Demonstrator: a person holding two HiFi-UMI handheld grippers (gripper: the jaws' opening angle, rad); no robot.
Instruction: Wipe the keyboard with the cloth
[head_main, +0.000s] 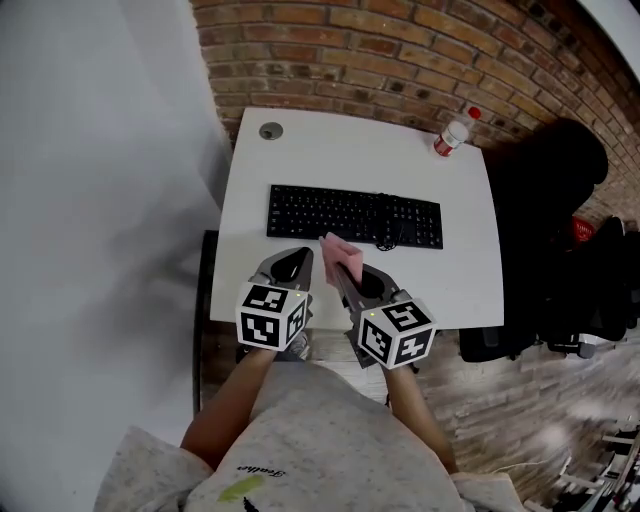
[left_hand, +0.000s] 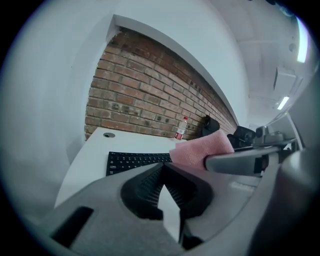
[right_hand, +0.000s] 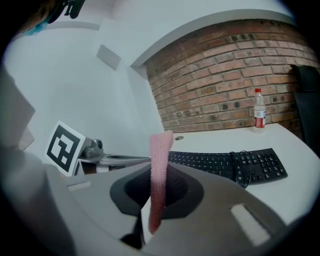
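We identify a flat, black, rectangular plastic keyboard with a numeric block at its right end. It lies flat across the middle of the white table, its long side parallel to the table's near edge. We identify a small pink knitted cloth, clamped edge-on between the closed jaws of the right gripper. It stands upright with its free end protruding beyond the jaws, above the table's near half.
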